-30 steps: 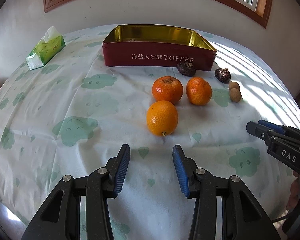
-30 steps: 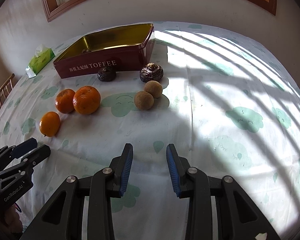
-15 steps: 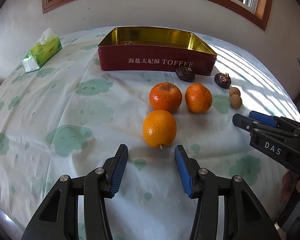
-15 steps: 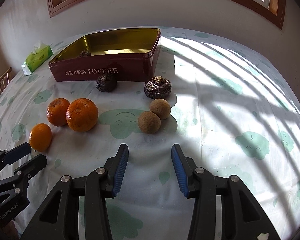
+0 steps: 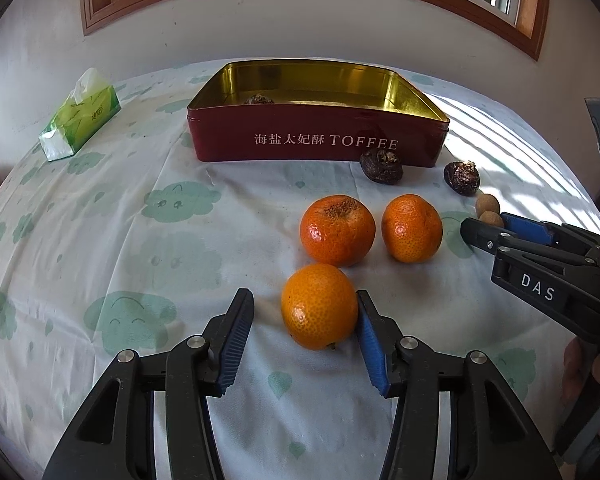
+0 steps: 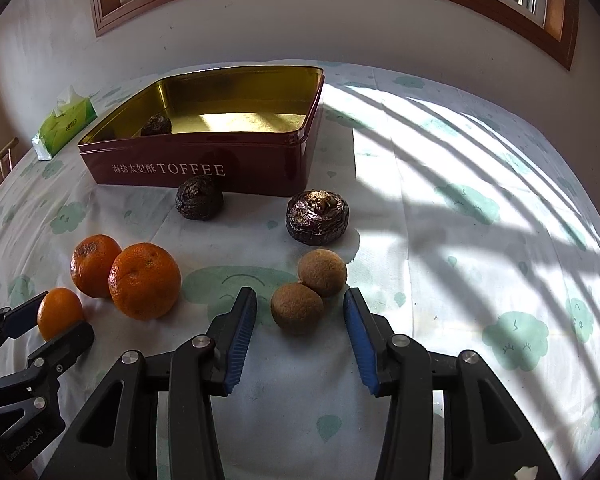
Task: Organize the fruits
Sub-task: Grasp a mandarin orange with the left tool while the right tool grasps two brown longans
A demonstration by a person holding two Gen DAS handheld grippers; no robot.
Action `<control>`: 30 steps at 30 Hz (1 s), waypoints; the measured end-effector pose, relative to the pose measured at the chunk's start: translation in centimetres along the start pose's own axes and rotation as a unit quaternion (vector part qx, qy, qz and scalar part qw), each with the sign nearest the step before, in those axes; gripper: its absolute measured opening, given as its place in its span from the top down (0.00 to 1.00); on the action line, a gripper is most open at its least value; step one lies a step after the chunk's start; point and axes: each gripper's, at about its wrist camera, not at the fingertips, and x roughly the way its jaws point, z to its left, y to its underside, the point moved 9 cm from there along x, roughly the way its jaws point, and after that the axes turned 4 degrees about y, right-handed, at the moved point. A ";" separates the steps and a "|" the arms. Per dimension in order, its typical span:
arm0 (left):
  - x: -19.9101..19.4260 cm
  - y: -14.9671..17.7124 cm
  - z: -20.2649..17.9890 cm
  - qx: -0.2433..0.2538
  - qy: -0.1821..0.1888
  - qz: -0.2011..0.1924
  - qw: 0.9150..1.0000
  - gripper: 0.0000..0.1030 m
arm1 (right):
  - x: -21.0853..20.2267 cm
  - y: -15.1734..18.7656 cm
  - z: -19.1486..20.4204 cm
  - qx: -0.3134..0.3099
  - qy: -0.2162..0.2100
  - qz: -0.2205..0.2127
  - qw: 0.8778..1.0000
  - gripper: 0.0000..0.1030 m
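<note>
Pick-up step: left hand-held gripper apart around nearest orange; right hand-held gripper apart at brown fruit. Next: close, carry to tin.

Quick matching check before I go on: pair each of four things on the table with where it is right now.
Things:
1. nearest orange
2. nearer brown fruit
3. dark wrinkled fruit
4. tissue pack

Places:
A. inside the toffee tin
B. between the open fingers of the left gripper
C. left of the tin, on the tablecloth
D. between the open fingers of the right gripper

Pairs: 1-B, 2-D, 3-A, 4-C
</note>
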 end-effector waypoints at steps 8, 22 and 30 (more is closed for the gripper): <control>0.5 -0.5 0.1 0.009 -0.009 -0.005 1.000 0.49 | 0.3 -0.5 -0.1 -0.003 0.003 -0.005 1.000 0.61; 0.3 -0.5 0.3 0.014 -0.005 -0.014 1.000 0.66 | 0.1 -0.1 -0.2 0.003 0.005 -0.011 1.000 0.66; 0.3 -0.4 0.2 0.011 -0.005 -0.011 1.000 0.66 | -0.1 0.1 -0.4 0.002 0.004 -0.010 1.000 0.66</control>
